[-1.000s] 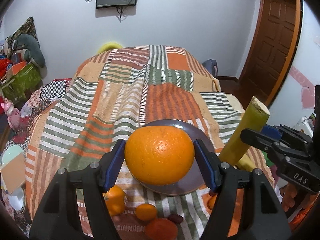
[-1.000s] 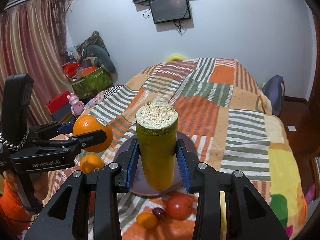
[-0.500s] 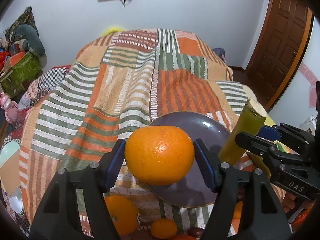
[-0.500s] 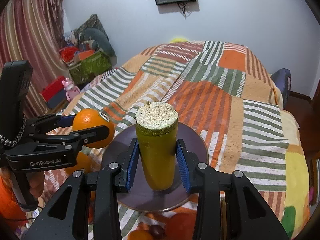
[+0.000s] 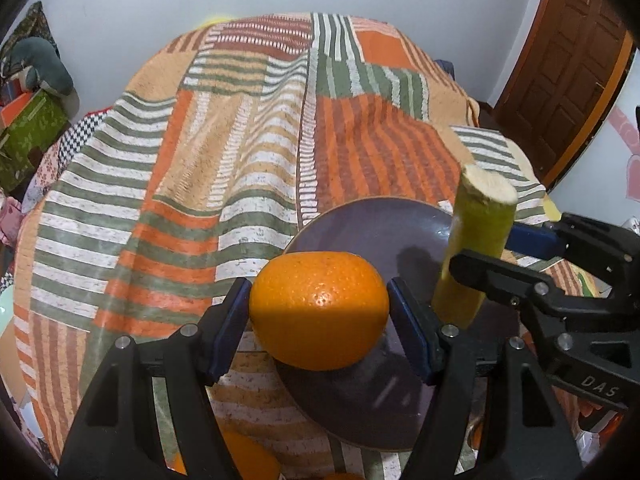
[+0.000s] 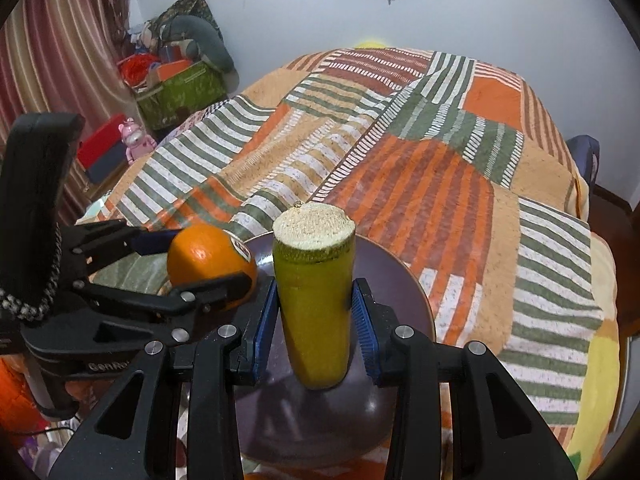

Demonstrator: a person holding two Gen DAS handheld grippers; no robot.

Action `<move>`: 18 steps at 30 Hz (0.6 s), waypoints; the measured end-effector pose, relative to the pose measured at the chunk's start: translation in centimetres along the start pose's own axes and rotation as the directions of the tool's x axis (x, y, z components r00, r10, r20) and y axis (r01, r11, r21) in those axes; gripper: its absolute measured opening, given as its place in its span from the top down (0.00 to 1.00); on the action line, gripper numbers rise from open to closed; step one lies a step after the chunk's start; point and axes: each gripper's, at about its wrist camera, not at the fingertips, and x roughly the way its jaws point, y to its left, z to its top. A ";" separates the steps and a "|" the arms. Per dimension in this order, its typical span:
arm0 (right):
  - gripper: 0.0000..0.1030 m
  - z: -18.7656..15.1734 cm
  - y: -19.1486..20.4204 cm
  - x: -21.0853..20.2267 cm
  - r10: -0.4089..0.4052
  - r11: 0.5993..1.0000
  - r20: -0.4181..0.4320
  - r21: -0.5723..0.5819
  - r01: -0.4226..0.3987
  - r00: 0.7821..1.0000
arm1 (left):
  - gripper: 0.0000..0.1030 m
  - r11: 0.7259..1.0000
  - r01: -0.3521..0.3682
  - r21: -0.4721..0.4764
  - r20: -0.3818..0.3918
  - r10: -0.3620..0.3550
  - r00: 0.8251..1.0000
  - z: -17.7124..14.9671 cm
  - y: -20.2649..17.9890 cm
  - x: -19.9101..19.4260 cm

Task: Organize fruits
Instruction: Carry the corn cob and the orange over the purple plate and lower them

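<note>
The left gripper [image 5: 319, 312] holds an orange [image 5: 319, 310] over the near rim of a dark plate [image 5: 376, 232]. Beside it, the right gripper [image 6: 315, 322] clamps what may be a sugarcane piece [image 6: 314, 292], upright above the plate, which lies on a striped bedspread [image 5: 224, 152].

We saw the left gripper [image 5: 319, 316] as a matte black plastic frame with triangular cut-outs, round silver screws at its joints and blue ribbed pads lining its jaws. The right gripper [image 6: 315, 326] had the same black build, silver screws and blue pads. White lettering marked both bodies, and a braided black-and-white cord [image 6: 38, 294] hung by the left handle.
</note>
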 end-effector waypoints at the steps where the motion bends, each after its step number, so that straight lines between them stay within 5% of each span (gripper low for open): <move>1: 0.67 0.2 0.0 0.2 0.001 1.000 -0.004 -0.003 -0.001 1.000 | 0.33 1.000 0.004 0.000 -0.013 -0.004 1.000 0.1 0.1 0.3; 18: 0.67 0.4 -1.7 3.4 -0.017 1.000 -0.094 0.004 0.017 0.995 | 0.33 0.999 0.007 0.042 -0.020 -0.006 1.000 0.6 -0.5 1.0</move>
